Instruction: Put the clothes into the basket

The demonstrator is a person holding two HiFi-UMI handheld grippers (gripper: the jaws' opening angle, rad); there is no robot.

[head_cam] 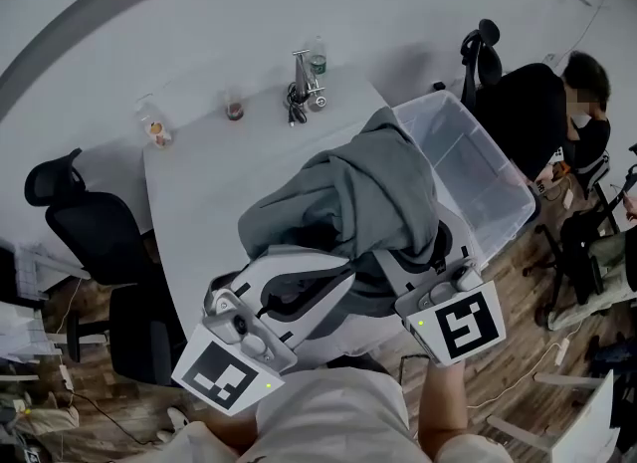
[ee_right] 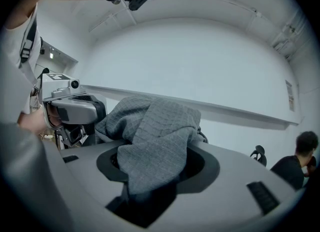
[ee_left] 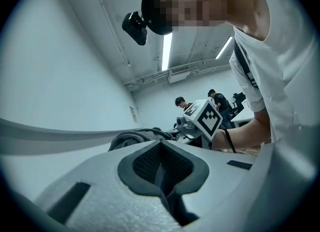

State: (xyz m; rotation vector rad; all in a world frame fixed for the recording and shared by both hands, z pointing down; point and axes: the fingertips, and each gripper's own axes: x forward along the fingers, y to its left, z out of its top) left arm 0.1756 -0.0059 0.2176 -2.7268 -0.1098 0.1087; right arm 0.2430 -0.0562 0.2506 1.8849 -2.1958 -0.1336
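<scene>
A grey knitted garment (head_cam: 373, 187) hangs bunched above the white table (head_cam: 199, 212), held up by both grippers. My left gripper (head_cam: 343, 272) sits under its near-left side, jaws shut on a fold; in the left gripper view the left gripper (ee_left: 162, 178) pinches dark cloth, with the garment (ee_left: 132, 138) piled beyond it. My right gripper (head_cam: 403, 252) grips the near-right side; in the right gripper view the grey garment (ee_right: 155, 136) drapes over and between the right gripper (ee_right: 150, 178). The basket, a clear plastic bin (head_cam: 520, 192), stands empty just right of the garment.
A bottle (head_cam: 317, 58), a cup (head_cam: 234, 108), a small jar (head_cam: 156, 130) and a black-and-metal gadget (head_cam: 299, 98) stand along the table's far edge. A black office chair (head_cam: 90, 222) is at the left. Beyond the bin sit a seated person (head_cam: 552, 103) and another chair (head_cam: 481, 53).
</scene>
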